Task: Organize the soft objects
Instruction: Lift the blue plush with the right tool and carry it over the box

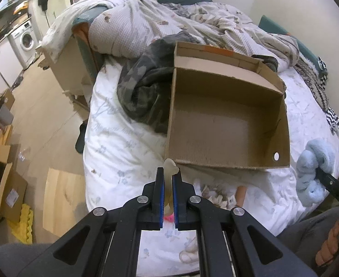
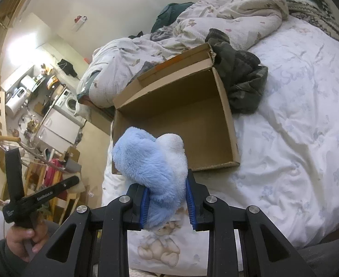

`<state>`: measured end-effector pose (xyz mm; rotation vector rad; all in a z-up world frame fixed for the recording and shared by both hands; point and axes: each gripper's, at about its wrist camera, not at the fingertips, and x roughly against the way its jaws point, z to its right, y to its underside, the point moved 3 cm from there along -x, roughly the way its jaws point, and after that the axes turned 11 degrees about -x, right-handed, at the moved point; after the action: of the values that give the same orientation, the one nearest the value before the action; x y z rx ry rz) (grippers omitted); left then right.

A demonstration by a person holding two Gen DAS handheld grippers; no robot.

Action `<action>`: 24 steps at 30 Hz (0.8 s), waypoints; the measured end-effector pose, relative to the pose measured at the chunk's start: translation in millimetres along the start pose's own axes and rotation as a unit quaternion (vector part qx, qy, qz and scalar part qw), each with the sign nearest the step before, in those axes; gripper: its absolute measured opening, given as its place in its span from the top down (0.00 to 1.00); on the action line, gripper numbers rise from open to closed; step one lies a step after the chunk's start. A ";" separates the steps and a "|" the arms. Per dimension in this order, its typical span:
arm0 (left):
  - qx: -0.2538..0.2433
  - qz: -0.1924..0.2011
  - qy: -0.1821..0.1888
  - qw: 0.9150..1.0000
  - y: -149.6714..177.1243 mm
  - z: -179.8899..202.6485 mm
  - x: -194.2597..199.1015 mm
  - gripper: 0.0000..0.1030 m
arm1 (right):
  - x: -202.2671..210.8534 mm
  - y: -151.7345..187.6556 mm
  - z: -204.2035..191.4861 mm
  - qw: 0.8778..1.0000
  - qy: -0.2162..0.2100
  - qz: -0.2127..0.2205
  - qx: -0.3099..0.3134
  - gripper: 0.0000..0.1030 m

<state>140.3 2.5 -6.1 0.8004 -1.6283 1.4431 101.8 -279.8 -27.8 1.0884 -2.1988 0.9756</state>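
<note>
An open, empty cardboard box (image 1: 227,124) lies on the white bed; it also shows in the right wrist view (image 2: 188,124). My left gripper (image 1: 168,173) is shut on a small cream soft object (image 1: 170,165), held just before the box's near left corner. My right gripper (image 2: 166,184) is shut on a fluffy light-blue plush (image 2: 148,159), held above the box's near edge. The plush (image 1: 312,168) and the right gripper's tip show in the left wrist view at far right.
A dark camouflage garment (image 1: 144,87) lies against the box's left side, also seen in the right wrist view (image 2: 243,80). A crumpled patterned duvet (image 1: 169,20) lies behind. A striped knit (image 1: 326,97) lies at right. Floor boxes (image 1: 5,180) stand left of the bed.
</note>
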 end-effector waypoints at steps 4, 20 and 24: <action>0.004 0.000 0.014 1.000 -10.9 2.5 -5.3 0.94 | -0.2 -9.0 -3.7 1.000 -0.011 -0.003 -0.005 0.72; -0.003 0.038 0.044 0.998 -63.2 4.8 -53.1 0.94 | -56.1 -56.7 -27.2 0.999 0.016 -0.032 0.032 0.72; -0.009 0.038 0.075 0.996 -68.5 12.8 -68.5 0.94 | -75.7 -62.1 -29.1 0.997 0.034 -0.042 0.047 0.72</action>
<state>230.4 -23.7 -33.5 0.6104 -1.5707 1.5025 198.4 -248.3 -38.1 1.1628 -2.0547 1.0721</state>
